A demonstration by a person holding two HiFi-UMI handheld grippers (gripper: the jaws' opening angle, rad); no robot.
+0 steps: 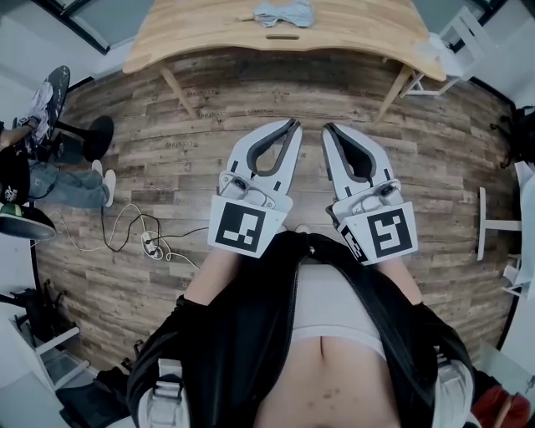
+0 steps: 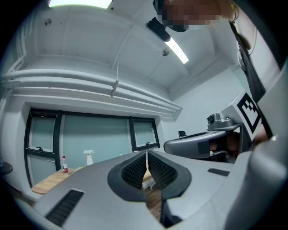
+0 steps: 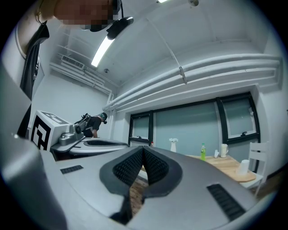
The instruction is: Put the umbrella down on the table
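Your left claw (image 1: 292,124) and right claw (image 1: 328,128) are pressed together, empty. The bundle (image 1: 284,12) on the surface (image 1: 201,33) (umbrella?) looks light and floppy, so pinch a stiff part.

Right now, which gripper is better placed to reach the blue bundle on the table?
Left, marginally. The left gripper and right gripper are both shut, empty and short of the table; the blue bundle lies straight ahead of the left one.
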